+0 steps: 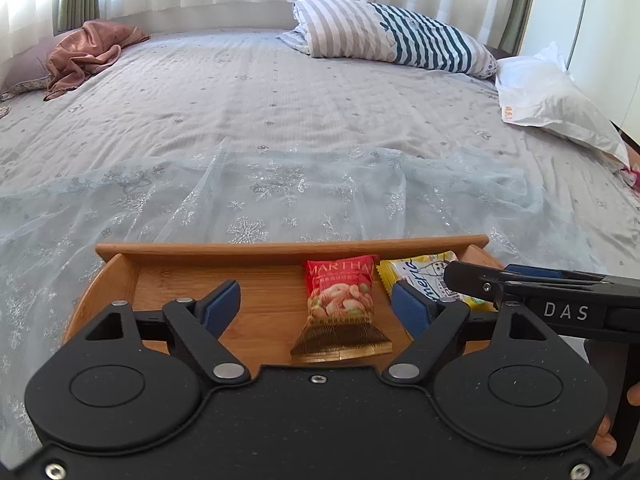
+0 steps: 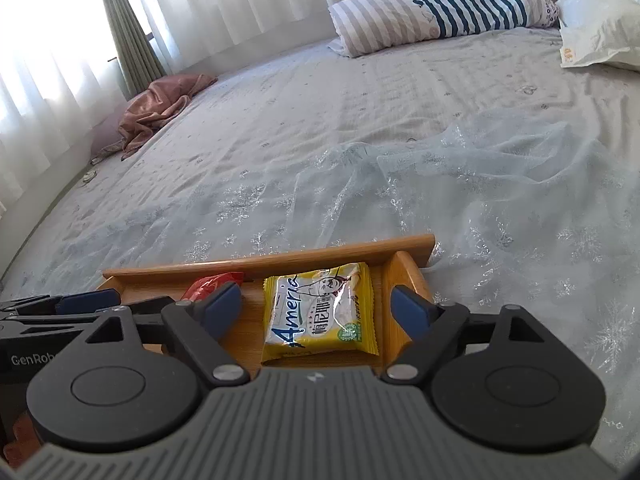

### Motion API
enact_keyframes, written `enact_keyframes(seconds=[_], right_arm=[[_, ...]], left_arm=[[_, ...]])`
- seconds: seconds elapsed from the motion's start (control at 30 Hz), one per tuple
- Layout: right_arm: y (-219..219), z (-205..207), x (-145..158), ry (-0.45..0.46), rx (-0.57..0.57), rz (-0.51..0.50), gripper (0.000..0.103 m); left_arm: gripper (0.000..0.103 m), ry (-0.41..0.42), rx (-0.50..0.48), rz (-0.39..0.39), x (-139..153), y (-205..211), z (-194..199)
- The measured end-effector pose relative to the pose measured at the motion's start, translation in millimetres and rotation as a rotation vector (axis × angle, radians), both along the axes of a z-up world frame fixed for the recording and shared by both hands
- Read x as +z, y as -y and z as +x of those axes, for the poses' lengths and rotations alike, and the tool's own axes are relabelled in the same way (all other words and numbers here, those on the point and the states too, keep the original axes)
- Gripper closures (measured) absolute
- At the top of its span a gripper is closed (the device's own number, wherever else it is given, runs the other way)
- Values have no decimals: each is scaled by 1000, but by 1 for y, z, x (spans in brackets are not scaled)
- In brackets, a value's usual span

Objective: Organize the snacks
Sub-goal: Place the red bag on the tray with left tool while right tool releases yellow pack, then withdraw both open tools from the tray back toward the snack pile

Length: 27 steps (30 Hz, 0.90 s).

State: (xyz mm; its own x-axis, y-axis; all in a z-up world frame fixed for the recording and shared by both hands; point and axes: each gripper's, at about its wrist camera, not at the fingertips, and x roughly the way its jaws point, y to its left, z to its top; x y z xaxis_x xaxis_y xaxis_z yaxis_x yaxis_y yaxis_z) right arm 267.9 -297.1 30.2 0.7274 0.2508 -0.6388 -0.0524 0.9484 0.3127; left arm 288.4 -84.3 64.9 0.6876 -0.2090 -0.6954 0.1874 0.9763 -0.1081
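Observation:
A wooden tray (image 1: 192, 249) lies on the bed and holds two snacks. A red Martha nut packet (image 1: 341, 309) lies in the tray's middle, between the wide-open fingers of my left gripper (image 1: 316, 306), untouched. A yellow Americ packet (image 2: 320, 314) lies at the tray's right end (image 2: 412, 276), between the open fingers of my right gripper (image 2: 318, 306), also untouched. The yellow packet (image 1: 416, 274) shows partly in the left wrist view behind the right gripper (image 1: 520, 292). The red packet (image 2: 208, 284) shows partly in the right wrist view.
The bed has a grey quilt (image 1: 280, 112) with a sheer snowflake fabric (image 1: 280, 196) beyond the tray. A striped pillow (image 1: 392, 36), a white bag (image 1: 552, 104) and a brown cloth (image 1: 88, 52) lie at the far side. Curtains (image 2: 200, 4) hang behind.

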Motion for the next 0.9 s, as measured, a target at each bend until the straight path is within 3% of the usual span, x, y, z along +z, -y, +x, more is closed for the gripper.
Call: enact_keyframes(seconds=[0.37, 0.9], right_arm=[[-12, -54, 26, 108, 66, -90, 2], [-19, -132, 26, 185, 103, -79, 0]], left_arm=[[15, 28, -18, -24, 15, -21, -68], [10, 95, -31, -59, 23, -46, -160]])
